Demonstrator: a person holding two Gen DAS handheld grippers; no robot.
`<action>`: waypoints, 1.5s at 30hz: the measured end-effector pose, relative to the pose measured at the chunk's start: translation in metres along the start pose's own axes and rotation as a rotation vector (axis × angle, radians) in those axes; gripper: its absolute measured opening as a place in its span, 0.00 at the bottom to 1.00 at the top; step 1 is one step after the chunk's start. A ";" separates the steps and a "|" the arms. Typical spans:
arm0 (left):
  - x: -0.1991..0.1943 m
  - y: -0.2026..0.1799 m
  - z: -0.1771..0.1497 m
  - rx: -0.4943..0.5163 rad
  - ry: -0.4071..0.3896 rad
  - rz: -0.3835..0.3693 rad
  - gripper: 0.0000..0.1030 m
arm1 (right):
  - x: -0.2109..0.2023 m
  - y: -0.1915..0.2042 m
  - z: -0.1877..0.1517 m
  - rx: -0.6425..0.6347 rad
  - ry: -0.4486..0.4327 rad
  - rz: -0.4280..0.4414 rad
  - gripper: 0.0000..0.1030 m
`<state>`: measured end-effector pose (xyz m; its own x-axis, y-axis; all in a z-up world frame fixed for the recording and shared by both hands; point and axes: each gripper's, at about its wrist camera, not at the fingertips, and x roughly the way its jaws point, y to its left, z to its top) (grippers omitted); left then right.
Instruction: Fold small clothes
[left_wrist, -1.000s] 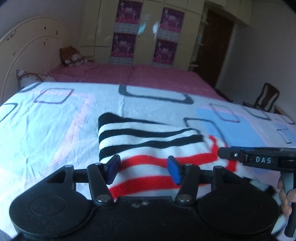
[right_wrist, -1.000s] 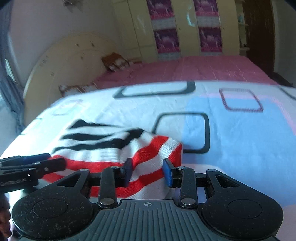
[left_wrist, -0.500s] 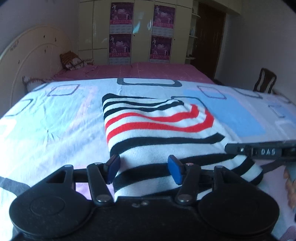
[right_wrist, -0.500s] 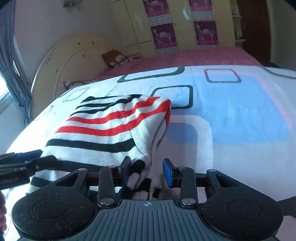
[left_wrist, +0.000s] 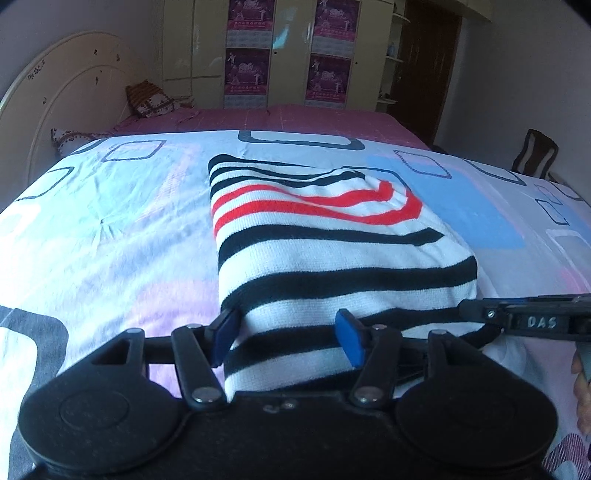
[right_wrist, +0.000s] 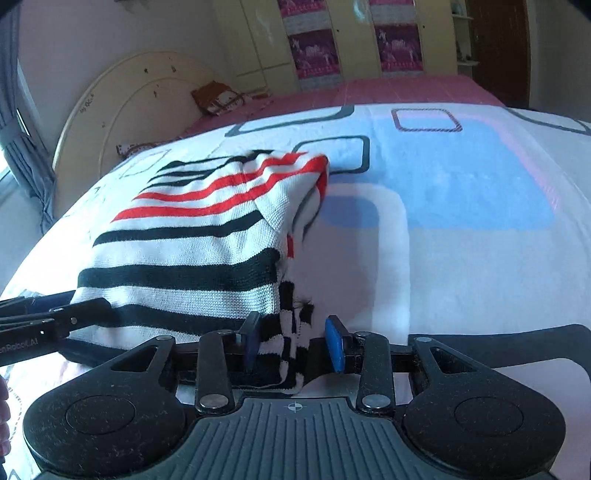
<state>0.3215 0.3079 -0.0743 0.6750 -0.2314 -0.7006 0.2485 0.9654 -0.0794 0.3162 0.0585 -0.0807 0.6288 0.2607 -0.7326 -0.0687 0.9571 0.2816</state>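
Note:
A folded sweater with black, white and red stripes lies flat on the patterned bed sheet. My left gripper stands open over the sweater's near left corner, with cloth lying between its blue pads but not squeezed. My right gripper is open at the sweater's near right corner. There a bunched, checkered edge sits against the left pad, with a gap to the right pad. Each gripper shows at the side of the other's view: the right gripper and the left gripper.
The sheet extends right of the sweater. Beyond it lie a pink bedspread, a cushion and a cream headboard. A wardrobe with posters stands at the back. A wooden chair is at the right.
Both grippers have drawn back toward the near edge of the sweater. The red stripes, once right at the fingers, now lie farther off, and black-striped cloth is at the pads.

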 end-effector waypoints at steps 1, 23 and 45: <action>0.000 -0.001 0.001 -0.001 0.004 0.005 0.57 | 0.002 0.001 -0.001 -0.008 0.002 -0.002 0.35; -0.054 -0.054 0.005 -0.015 -0.026 0.115 0.98 | -0.061 0.004 -0.003 -0.072 -0.064 0.028 0.35; -0.256 -0.133 -0.064 -0.040 -0.132 0.212 1.00 | -0.303 0.014 -0.100 -0.139 -0.344 0.090 0.88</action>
<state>0.0712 0.2460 0.0700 0.7947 -0.0341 -0.6060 0.0657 0.9974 0.0300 0.0471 0.0056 0.0827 0.8373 0.3091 -0.4510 -0.2249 0.9465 0.2313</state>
